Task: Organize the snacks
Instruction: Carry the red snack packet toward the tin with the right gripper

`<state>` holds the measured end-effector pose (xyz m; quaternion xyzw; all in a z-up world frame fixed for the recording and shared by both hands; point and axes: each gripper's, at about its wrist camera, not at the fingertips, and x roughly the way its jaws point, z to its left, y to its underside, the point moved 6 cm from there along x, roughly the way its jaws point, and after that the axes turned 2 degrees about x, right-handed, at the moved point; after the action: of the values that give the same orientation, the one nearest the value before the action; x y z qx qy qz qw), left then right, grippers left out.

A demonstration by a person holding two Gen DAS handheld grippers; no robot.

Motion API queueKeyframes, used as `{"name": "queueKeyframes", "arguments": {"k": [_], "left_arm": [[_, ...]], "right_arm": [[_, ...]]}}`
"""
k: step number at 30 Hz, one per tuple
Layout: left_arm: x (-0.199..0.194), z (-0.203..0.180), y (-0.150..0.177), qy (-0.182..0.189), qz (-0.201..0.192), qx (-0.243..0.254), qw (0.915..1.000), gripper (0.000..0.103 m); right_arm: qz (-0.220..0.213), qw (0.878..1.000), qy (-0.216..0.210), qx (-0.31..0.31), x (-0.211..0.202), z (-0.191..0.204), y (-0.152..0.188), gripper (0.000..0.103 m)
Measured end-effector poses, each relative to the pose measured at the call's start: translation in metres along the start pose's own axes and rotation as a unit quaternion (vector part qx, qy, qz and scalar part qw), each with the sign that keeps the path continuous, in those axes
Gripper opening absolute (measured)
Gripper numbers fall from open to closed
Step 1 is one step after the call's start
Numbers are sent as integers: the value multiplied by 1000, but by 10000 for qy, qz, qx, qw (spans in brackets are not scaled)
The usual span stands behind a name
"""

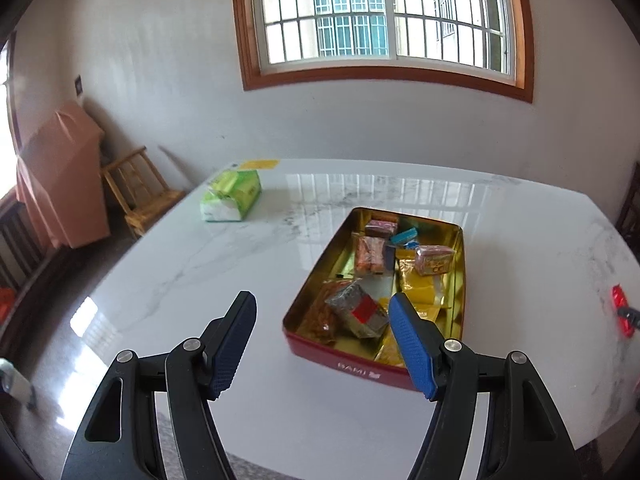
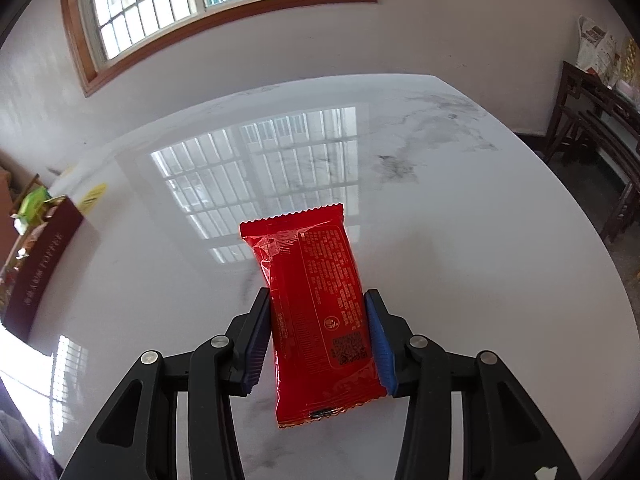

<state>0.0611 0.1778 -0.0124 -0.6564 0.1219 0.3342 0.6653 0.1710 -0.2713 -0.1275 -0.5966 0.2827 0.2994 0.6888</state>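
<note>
A red tin (image 1: 352, 364) with a gold inside sits on the white marble table (image 1: 208, 264) and holds several wrapped snacks (image 1: 360, 312). My left gripper (image 1: 320, 340) is open and empty, just in front of the tin's near left corner. My right gripper (image 2: 318, 340) is shut on a red snack packet (image 2: 312, 304), which it grips by its long sides over the table. The packet and right gripper also show at the far right of the left wrist view (image 1: 622, 314). The tin shows at the left edge of the right wrist view (image 2: 40, 264).
A green tissue pack (image 1: 232, 196) lies at the table's far left, with a yellow paper (image 1: 260, 165) behind it. A wooden chair (image 1: 140, 192) and a pink covered object (image 1: 64, 176) stand left of the table. Dark wooden furniture (image 2: 600, 128) stands at the right.
</note>
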Motion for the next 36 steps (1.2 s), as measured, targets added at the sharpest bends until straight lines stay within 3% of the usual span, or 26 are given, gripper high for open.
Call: {"name": "queueKeyframes", "arguments": {"k": [18,36], "left_arm": [[-20,-5,17,44,58,138,9999,71],[-4,13,37,-114,294,141,9994,71]], "right_arm": [[-233,9978,-494,-362,-40,70,-10,42],[-226,9833,-1366,-1183,-62,198,-14,42]]}}
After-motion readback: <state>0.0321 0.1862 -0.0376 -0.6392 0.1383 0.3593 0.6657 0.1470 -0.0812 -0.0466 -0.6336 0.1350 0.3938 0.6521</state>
